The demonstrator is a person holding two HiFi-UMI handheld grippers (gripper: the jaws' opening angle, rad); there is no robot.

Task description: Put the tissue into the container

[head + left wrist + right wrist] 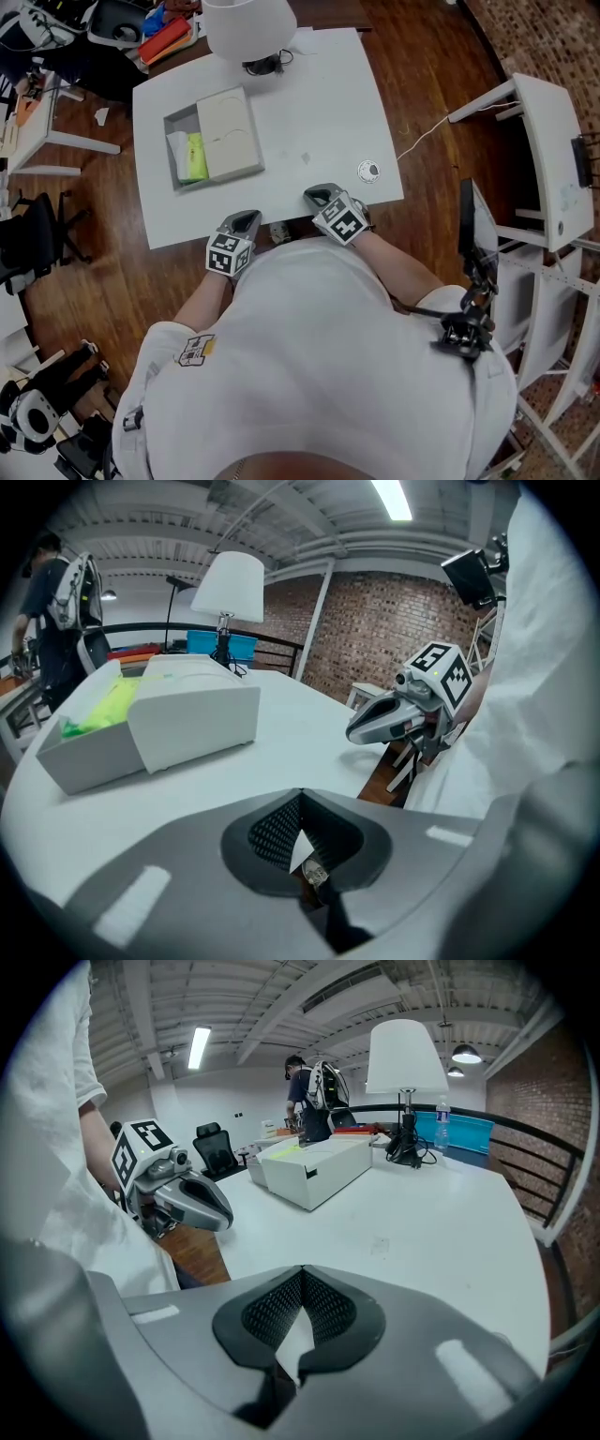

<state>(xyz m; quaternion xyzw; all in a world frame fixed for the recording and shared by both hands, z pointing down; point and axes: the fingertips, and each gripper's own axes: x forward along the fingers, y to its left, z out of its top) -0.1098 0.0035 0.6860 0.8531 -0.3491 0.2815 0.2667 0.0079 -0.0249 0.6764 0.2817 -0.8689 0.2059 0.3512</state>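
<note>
The container (184, 117) is a grey open box on the white table (319, 103), with a white lid (228, 131) over its right part. In its open left part lie a white tissue-like piece (177, 150) and a yellow-green item (194, 157). The yellow-green item (101, 705) also shows above the box wall (89, 757) in the left gripper view. My left gripper (246, 221) and right gripper (317, 195) hover at the table's near edge, well short of the box. Both are shut and hold nothing. Each shows in the other's view: the right gripper (361, 731), the left gripper (223, 1220).
A white lamp (248, 28) stands at the table's far edge behind the box. A small round object (368, 171) lies near the right edge. A person with a backpack (314, 1091) stands beyond the table. A white chair (553, 159) is on the right.
</note>
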